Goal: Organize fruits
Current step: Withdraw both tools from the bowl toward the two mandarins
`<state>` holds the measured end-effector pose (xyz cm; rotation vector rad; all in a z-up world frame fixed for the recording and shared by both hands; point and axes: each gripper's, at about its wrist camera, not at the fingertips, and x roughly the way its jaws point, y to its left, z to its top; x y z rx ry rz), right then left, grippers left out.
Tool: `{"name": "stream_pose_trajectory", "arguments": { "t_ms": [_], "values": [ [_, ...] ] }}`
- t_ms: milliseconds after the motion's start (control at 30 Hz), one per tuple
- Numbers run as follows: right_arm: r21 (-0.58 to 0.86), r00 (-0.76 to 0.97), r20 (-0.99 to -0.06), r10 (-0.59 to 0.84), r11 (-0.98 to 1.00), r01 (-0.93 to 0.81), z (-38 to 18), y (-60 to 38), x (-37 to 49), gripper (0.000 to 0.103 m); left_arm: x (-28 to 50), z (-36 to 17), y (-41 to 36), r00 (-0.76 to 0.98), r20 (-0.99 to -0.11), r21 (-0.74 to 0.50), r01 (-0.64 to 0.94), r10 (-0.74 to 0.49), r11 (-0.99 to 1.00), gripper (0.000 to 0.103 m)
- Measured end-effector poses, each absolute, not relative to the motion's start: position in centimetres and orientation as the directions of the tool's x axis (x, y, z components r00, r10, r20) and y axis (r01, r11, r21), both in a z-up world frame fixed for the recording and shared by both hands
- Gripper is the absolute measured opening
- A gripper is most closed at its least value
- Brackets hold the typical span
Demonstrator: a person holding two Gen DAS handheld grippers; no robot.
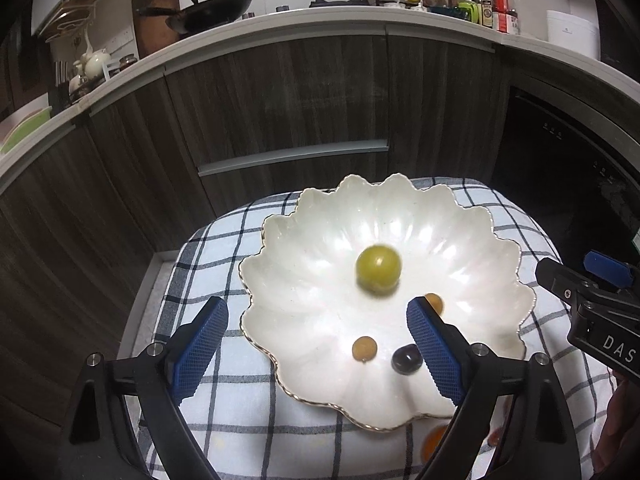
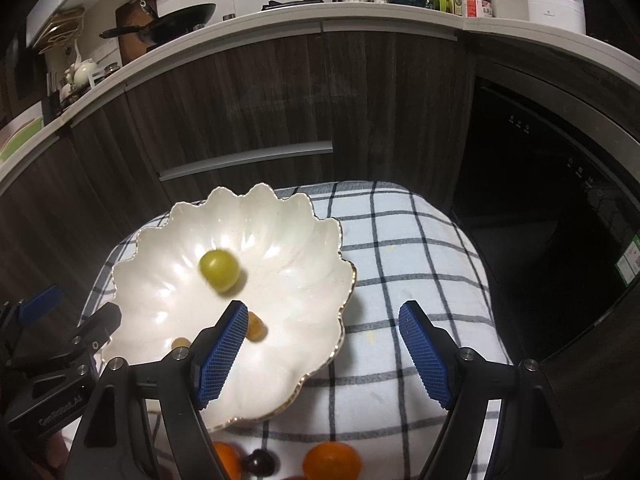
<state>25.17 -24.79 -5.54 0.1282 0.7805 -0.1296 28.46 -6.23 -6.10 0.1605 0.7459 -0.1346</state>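
While the green fruit looks blurred near the middle of the bowl, nothing is gripped by either tool.

Left gripper: jaws released and wide apart, holding nothing, poised over the near rim of the bowl.

Right gripper: jaws released too, empty, one finger over the bowl's right side, the other over the checked cloth.

In the bowl: the green fruit, two small amber fruits, and one dark fruit near the front.

Left outside: two orange fruits and a dark fruit on the cloth, just in front of the bowl; something red at the bottom edge is too cut off to name.

Progress, as I judge it: partly done, with several fruits to collect.

Risk one: the green fruit seems to be rolling; the smooth sloped bowl could let it knock the small fruits about.

Risk two: the fruits are round, so a pinch off centre could squirt one across the cloth and off the desk.

Risk three: the two tools are close together; reaching for the front fruits could bump the bowl's rim or each other.
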Motion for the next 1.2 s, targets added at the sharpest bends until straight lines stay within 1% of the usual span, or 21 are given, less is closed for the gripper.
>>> {"name": "stream_pose_trajectory", "arguments": {
  "t_ms": [500,1200],
  "values": [
    [0.063,0.721,-0.687,-0.086,0.982,0.177,-4.5,-26.8,21.8,0.079,25.3,-5.2,-8.1,0.723,-0.683,0.085,0.220,-0.104,0.972,0.092],
    [0.057,0.712,-0.699,-0.059,0.989,0.137,-5.5,-27.5,18.8,0.079,22.0,-5.7,-9.2,0.713,-0.689,0.093,0.265,-0.130,0.960,0.092]
  ]
}}
